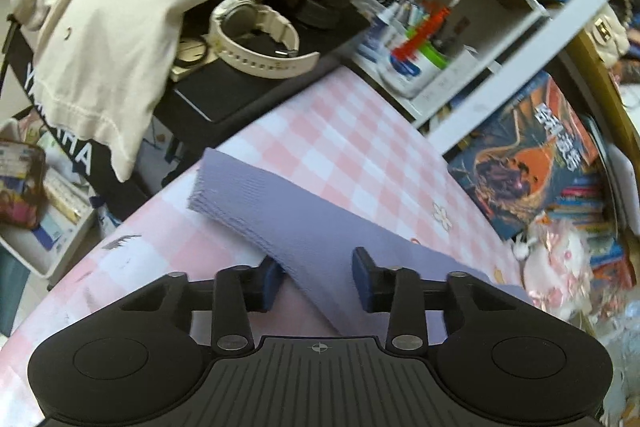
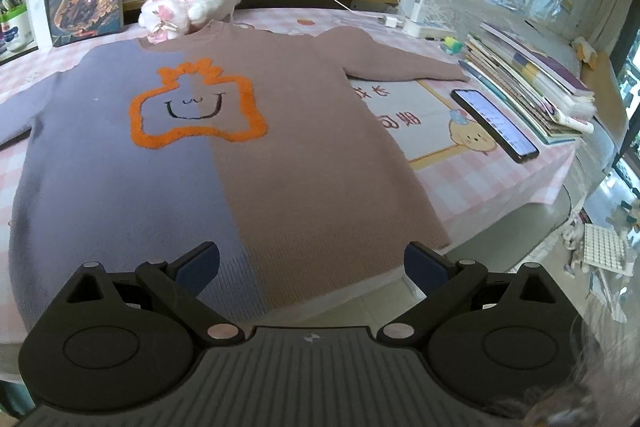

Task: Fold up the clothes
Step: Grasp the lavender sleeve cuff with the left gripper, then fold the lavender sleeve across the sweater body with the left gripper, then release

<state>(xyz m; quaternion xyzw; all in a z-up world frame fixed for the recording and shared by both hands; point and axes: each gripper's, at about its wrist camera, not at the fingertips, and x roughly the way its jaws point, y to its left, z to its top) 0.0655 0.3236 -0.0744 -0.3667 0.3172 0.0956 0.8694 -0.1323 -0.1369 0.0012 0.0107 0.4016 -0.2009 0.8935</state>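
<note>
Right claw (image 2: 312, 267) wide open, empty, at hem of sweater (image 2: 240, 155) spread flat, unfolded; left claw (image 1: 318, 277) open astride its purple sleeve (image 1: 256, 203).

Sweater (image 2: 192, 163) lavender/mauve halves (orange motif); tablecloth (image 1: 360, 155) pink-white check.

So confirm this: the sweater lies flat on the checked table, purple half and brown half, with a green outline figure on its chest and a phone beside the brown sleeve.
Wrong in one respect: the figure on the sweater is outlined in orange, not green, as the right wrist view shows. The rest holds: it lies flat on the table, half purple and half brown, with the phone beside the brown sleeve.
</note>
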